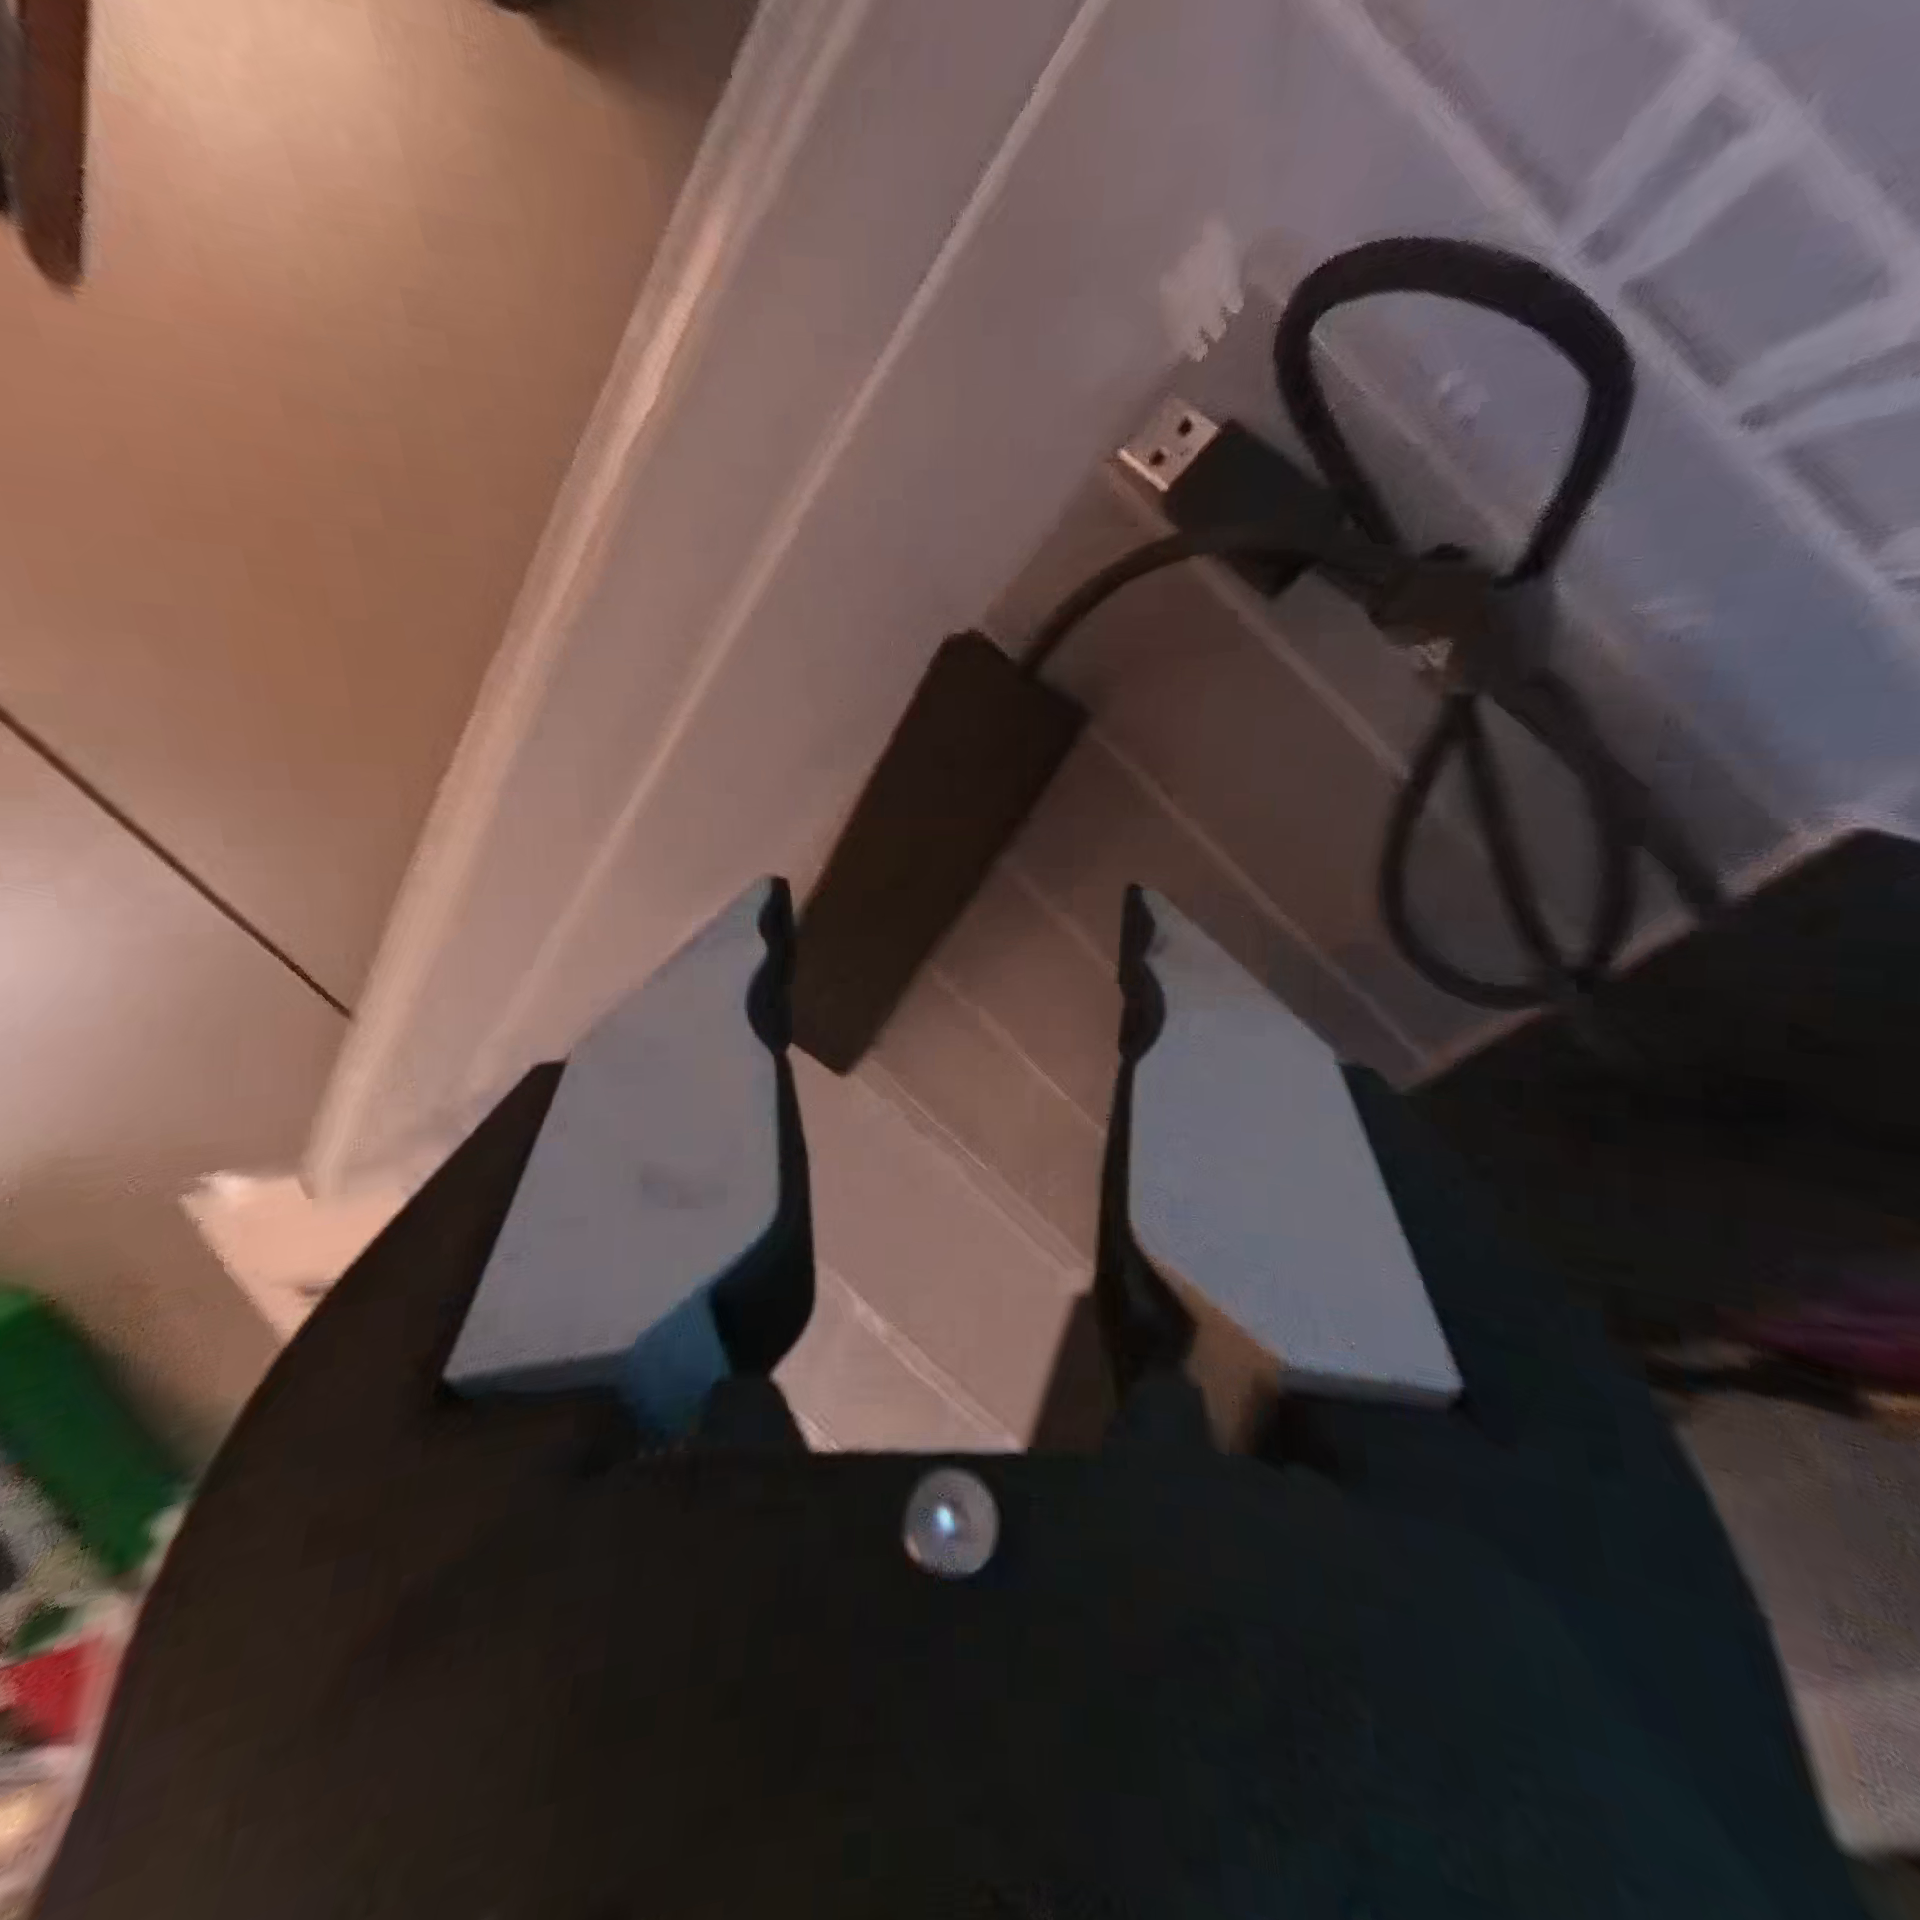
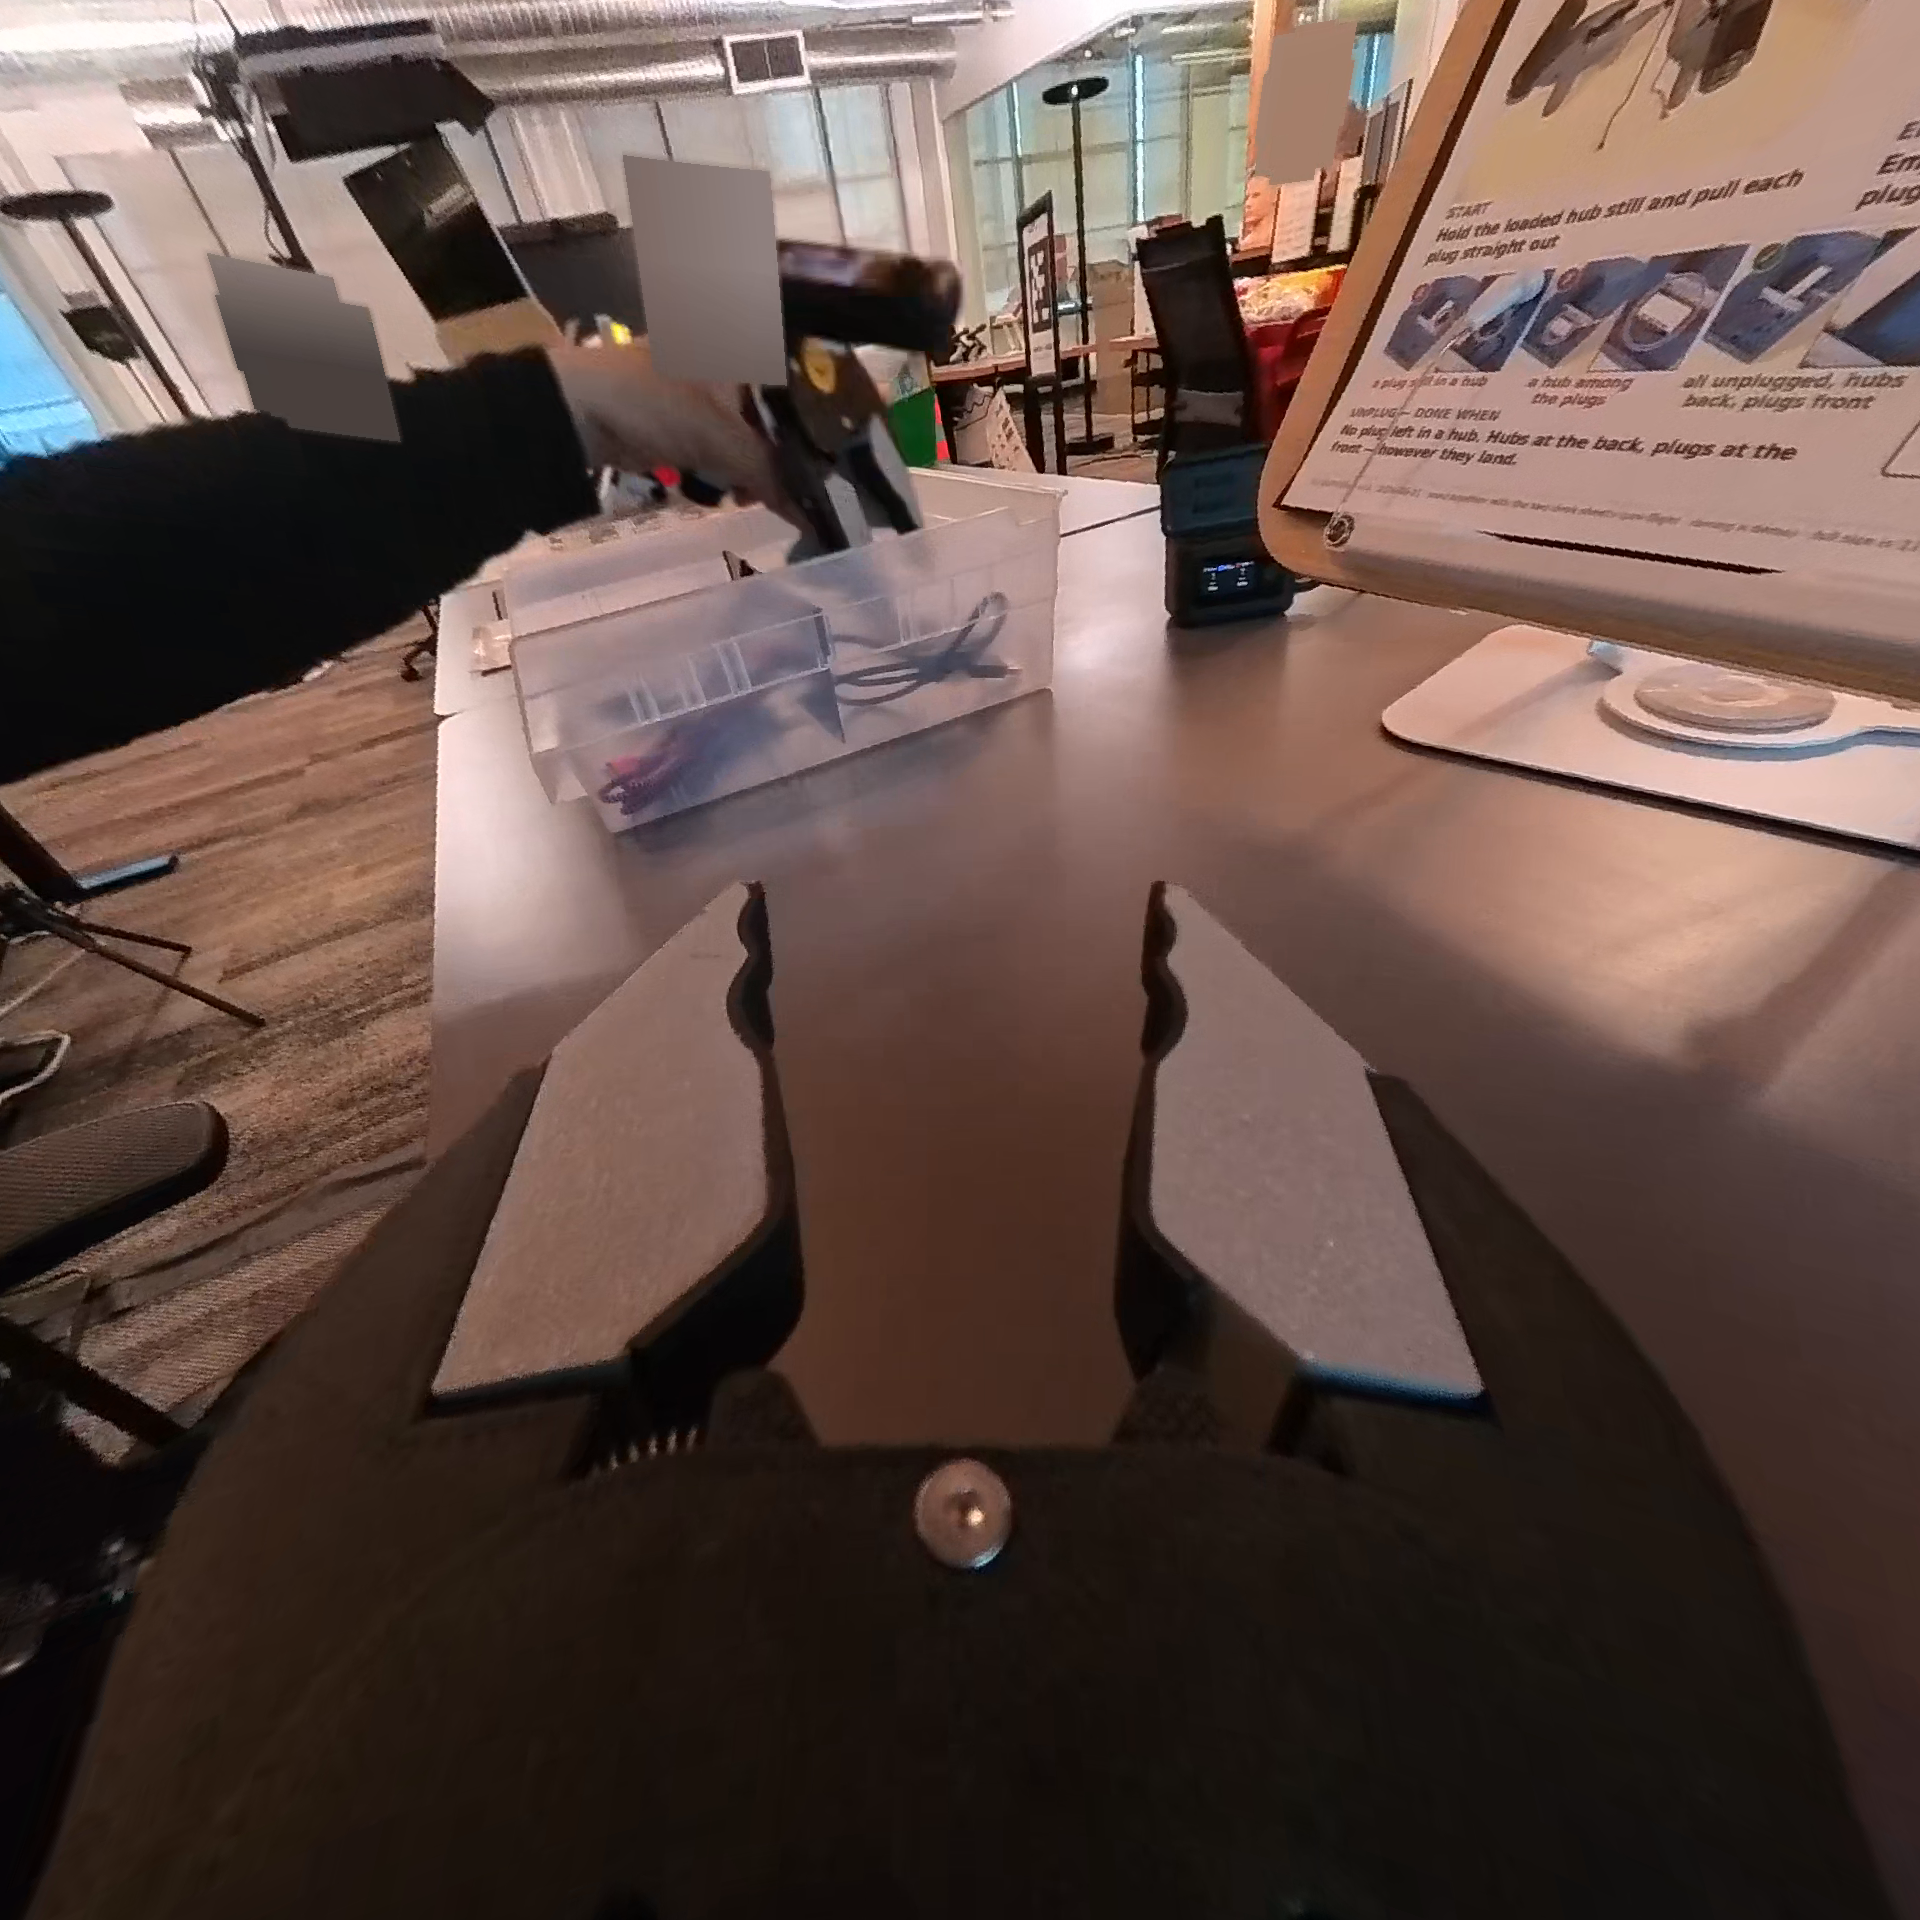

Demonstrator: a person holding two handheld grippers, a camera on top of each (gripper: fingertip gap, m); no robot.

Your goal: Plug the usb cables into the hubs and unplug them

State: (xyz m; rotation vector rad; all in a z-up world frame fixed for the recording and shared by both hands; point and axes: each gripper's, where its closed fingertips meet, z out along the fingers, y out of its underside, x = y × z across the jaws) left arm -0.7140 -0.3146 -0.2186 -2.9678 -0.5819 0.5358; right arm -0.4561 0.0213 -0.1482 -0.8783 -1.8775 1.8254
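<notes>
Hub (image 1: 928, 842) lying unplugged in clear bin (image 1: 1039, 343), left gripper (image 1: 956, 914) released just above it, right gripper (image 2: 956, 925) released too, plugging all ahead.

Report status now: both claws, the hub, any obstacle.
Left claw open, over clear plastic bin. Right claw open, empty. Black rectangular hub in bin, own plug loose. Coiled black cable beside it.

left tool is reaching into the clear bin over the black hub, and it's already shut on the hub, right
Not quite. The left tool is over the black hub in the clear bin, but it is open and holds nothing; the hub lies just past its fingertips. The left wrist view shows this.
</notes>
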